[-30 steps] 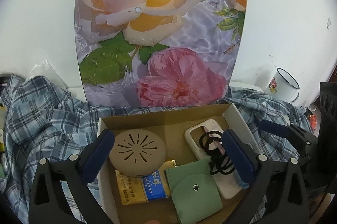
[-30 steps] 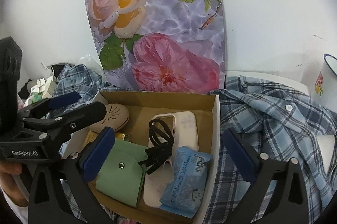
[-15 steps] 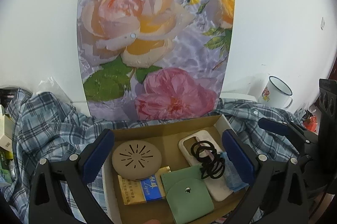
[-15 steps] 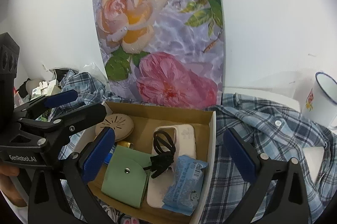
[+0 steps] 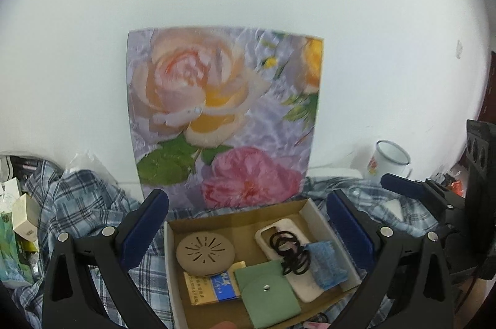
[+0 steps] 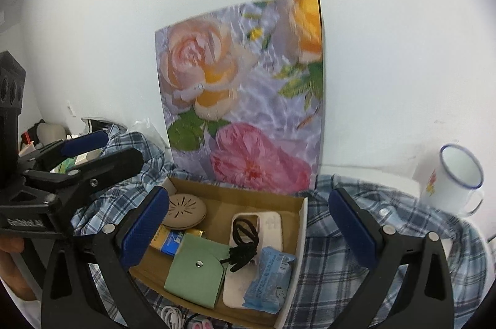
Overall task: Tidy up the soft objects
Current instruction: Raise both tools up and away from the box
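Both grippers, left (image 5: 248,223) and right (image 6: 249,220), hover spread and empty above the cardboard box (image 6: 302,223); the plaid shirt (image 6: 387,236) lies crumpled around the box, near the desk's back edge

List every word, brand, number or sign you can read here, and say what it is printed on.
"GenRobot.AI", partly dim: on the black body of the left tongs, seen from the right wrist.
Gold and blue packet in the cardboard box: printed characters, too blurred to read.
Blue wipes pack: fine print, too small to read.
White enamel mug: a flower picture, no words.
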Action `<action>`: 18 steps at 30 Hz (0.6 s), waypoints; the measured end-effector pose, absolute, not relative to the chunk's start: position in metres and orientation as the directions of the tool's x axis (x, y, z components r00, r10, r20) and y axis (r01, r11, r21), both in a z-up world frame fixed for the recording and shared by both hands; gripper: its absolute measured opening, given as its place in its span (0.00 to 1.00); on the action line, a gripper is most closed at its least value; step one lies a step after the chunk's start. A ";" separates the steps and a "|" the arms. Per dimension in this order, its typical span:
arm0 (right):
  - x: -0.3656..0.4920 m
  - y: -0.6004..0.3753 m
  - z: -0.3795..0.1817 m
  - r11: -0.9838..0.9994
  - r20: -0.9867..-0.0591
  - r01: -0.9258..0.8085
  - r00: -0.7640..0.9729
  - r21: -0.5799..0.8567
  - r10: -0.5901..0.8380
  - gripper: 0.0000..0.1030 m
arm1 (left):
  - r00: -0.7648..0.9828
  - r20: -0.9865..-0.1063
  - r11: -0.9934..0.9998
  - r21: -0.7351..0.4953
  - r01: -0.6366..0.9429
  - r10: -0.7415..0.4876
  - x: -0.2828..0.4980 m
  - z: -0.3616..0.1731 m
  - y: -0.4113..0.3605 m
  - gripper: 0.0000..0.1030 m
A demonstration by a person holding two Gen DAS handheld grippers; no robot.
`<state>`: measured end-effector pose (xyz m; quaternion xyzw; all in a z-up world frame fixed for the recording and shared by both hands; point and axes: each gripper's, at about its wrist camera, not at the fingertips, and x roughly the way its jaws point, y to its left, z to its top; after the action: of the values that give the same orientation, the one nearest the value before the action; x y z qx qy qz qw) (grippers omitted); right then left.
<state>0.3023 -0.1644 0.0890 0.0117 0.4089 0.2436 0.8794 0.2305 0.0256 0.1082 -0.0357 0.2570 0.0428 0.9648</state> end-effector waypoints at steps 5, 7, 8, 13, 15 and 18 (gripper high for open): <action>0.294 -0.162 0.114 0.875 -0.679 -0.438 0.580 0.206 0.450 0.99 | 0.887 -0.460 0.996 -0.057 -0.066 0.033 0.215 0.127 0.016 1.00; 0.289 -0.162 0.125 0.874 -0.666 -0.446 0.594 0.194 0.451 0.99 | 0.895 -0.445 0.997 -0.048 -0.061 0.033 0.208 0.135 0.011 1.00; 0.287 -0.162 0.130 0.873 -0.659 -0.450 0.602 0.188 0.452 0.99 | 0.899 -0.437 0.997 -0.046 -0.055 0.029 0.205 0.139 0.009 1.00; 0.274 -0.162 0.157 0.872 -0.617 -0.465 0.645 0.150 0.450 1.00 | 0.927 -0.373 0.998 -0.027 -0.053 0.039 0.182 0.160 0.003 1.00; 0.269 -0.162 0.166 0.871 -0.599 -0.470 0.660 0.141 0.453 1.00 | 0.937 -0.345 0.998 -0.020 -0.058 0.048 0.172 0.169 0.001 1.00; 0.264 -0.162 0.177 0.868 -0.579 -0.478 0.673 0.137 0.462 1.00 | 0.951 -0.304 0.998 -0.013 -0.059 0.052 0.158 0.181 -0.001 1.00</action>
<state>0.2637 -0.1622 0.1769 -0.0129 0.3127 0.2568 0.9144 0.1580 -0.0012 0.1809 -0.0110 0.1534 0.0281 0.9877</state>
